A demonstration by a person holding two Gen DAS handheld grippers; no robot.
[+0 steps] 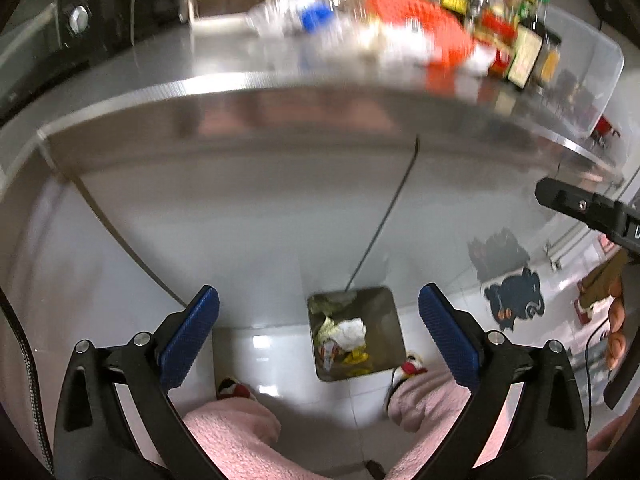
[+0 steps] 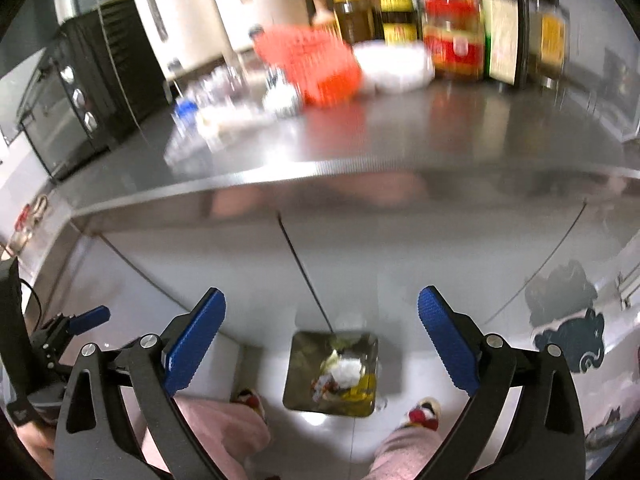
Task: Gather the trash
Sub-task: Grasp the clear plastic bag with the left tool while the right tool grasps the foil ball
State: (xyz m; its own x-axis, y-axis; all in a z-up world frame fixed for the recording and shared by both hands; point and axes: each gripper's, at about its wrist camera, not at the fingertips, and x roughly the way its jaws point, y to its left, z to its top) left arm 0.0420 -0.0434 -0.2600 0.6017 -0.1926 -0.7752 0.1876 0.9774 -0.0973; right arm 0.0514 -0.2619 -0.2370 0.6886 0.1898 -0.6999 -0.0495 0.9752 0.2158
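left hand-held gripper [image 1: 319, 334] spread, empty | right hand-held gripper [image 2: 322, 336] spread, empty | trash bin [image 1: 384, 308] on floor below | table [image 1: 224, 88] edge ahead, orange basket [image 1: 416, 20], sauce bottles [image 1: 528, 40]

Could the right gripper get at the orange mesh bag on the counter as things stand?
Probably yes. The right gripper is open and empty, and the steel counter in front of the orange mesh bag looks bare. Blur hides whether the white wrappers beside it overlap it.

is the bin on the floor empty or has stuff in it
Not empty: the bin holds crumpled white paper and yellow wrappers.
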